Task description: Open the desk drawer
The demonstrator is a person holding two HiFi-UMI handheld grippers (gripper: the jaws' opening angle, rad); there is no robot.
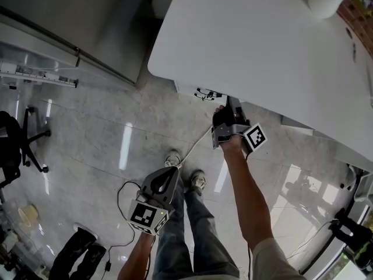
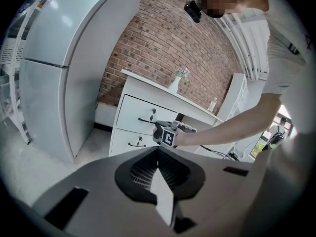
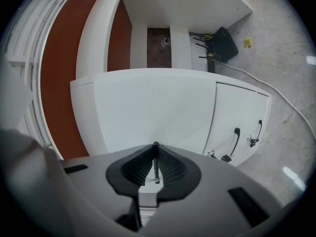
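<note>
Right gripper view, low middle: the right claw is clenched on the thin drawer handle. A crooked pull could make it slip off. The left claw is closed, holding nothing.

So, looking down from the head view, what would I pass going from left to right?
Black office chair → left gripper → right gripper, shut on the drawer handle → white vase on the desk.
</note>
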